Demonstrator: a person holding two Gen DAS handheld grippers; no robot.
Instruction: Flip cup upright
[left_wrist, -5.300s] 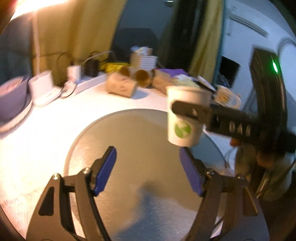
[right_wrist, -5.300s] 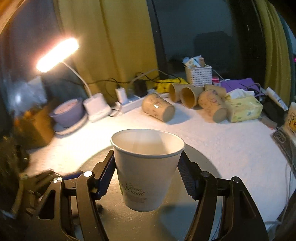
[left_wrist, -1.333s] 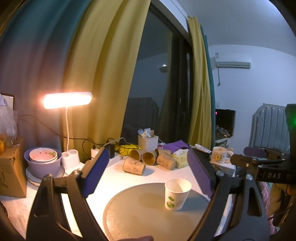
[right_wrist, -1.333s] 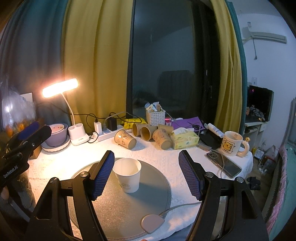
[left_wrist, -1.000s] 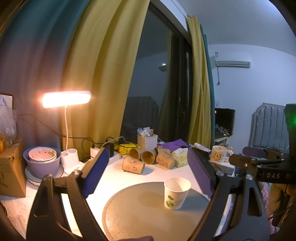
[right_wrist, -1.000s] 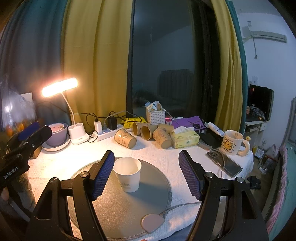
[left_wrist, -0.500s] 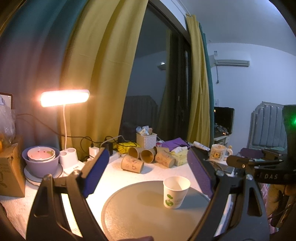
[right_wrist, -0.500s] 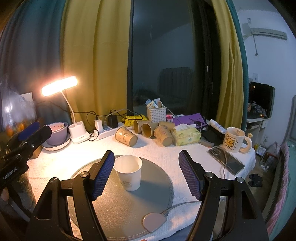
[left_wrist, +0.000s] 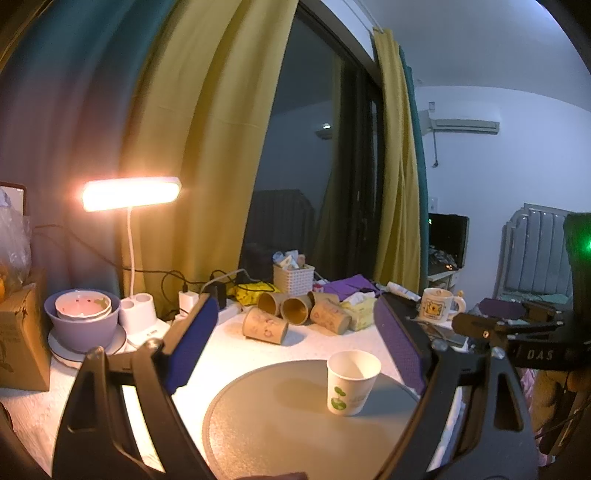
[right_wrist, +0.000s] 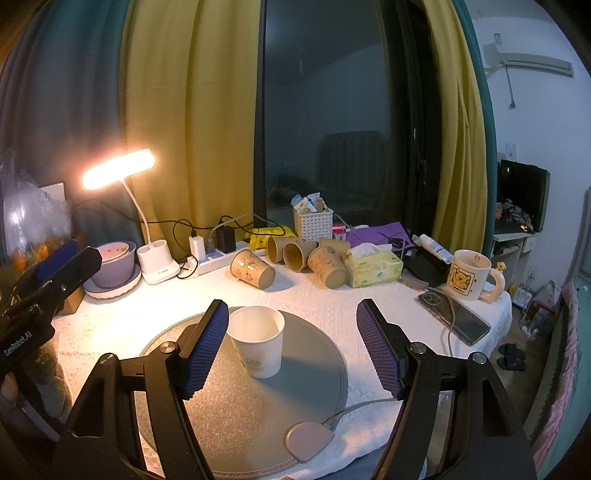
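A white paper cup with a green logo stands upright, mouth up, on a round grey mat. It also shows in the right wrist view on the mat. My left gripper is open and empty, held back and above the table. My right gripper is open and empty, pulled back from the cup. The right gripper also shows at the right edge of the left wrist view, and the left gripper at the left edge of the right wrist view.
Several brown paper cups lie on their sides at the back. A lit desk lamp, purple bowl, power strip, white basket, tissue box, bear mug, phone and a pink pad surround the mat.
About five seconds ago the right gripper was shut on the cup above the mat. It has let go and both grippers have drawn back; in the last second only slight drift.
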